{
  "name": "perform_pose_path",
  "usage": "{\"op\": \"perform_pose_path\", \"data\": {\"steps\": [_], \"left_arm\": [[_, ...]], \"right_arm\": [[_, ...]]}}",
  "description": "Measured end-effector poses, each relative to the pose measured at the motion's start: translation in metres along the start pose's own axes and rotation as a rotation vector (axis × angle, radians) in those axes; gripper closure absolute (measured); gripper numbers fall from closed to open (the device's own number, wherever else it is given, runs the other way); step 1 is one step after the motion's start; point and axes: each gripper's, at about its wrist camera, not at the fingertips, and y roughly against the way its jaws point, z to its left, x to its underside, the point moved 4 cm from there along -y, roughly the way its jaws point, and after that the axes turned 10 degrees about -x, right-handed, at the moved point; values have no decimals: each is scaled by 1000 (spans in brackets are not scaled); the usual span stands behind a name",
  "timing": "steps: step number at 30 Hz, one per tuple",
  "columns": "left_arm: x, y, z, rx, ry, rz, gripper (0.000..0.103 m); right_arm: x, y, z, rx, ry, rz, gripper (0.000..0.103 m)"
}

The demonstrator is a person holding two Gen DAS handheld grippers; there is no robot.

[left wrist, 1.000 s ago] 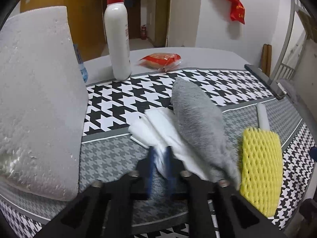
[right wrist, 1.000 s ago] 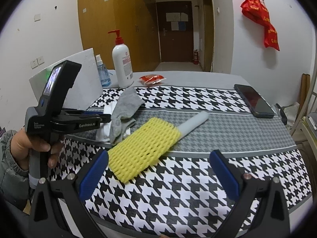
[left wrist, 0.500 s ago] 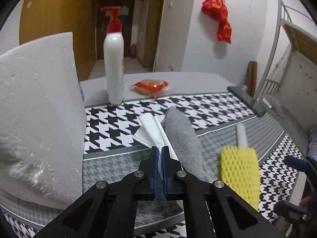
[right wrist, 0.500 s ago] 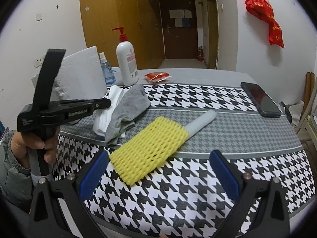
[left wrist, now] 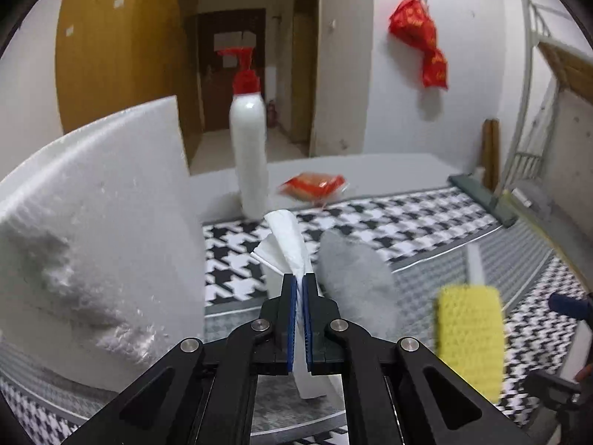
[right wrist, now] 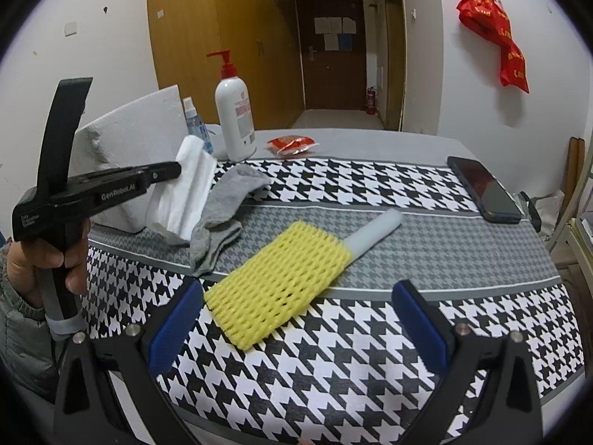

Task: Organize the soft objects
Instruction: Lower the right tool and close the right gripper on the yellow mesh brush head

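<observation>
Houndstooth table (right wrist: 370,333), hallway behind. Left gripper (left wrist: 299,285) is pinched tight on the white cloth (left wrist: 287,241), lifted beside the sock (right wrist: 222,204). Right gripper (right wrist: 296,319) gapes wide, empty, over the yellow net (right wrist: 278,278). Next, I'd guess: carry the cloth somewhere tidy without dragging the sock.

One white cloth (right wrist: 192,181), one grey sock (right wrist: 222,207), one yellow foam net (right wrist: 281,282), two bottles (right wrist: 235,111).

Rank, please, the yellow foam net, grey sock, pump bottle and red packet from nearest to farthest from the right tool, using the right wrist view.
1. yellow foam net, just ahead of the right tool.
2. grey sock, left of centre.
3. pump bottle, standing farther back on the left.
4. red packet, about as far back as the bottle; too close to call.
</observation>
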Motion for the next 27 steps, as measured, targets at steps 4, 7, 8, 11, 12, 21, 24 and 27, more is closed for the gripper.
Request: {"op": "perform_pose_path", "data": {"steps": [4, 7, 8, 11, 12, 21, 24, 27], "left_arm": [[0, -4, 5, 15, 21, 13, 99], [0, -4, 3, 17, 19, 10, 99], [1, -4, 3, 19, 19, 10, 99], [3, -5, 4, 26, 25, 16, 99], [3, -6, 3, 28, 24, 21, 99], [6, -9, 0, 29, 18, 34, 99], [5, -9, -1, 30, 17, 38, 99], [6, -9, -1, 32, 18, 41, 99]], "right_arm": [[-4, -14, 2, -41, -40, 31, 0], [-4, -25, 5, -45, -53, 54, 0], [-4, -28, 5, -44, -59, 62, 0], [-1, -36, 6, -63, -73, 83, 0], [1, -37, 6, -71, -75, 87, 3], [9, -44, -1, -77, -122, 134, 41], [8, -42, -3, -58, -124, 128, 59], [7, -41, -4, -55, -128, 129, 81]]}}
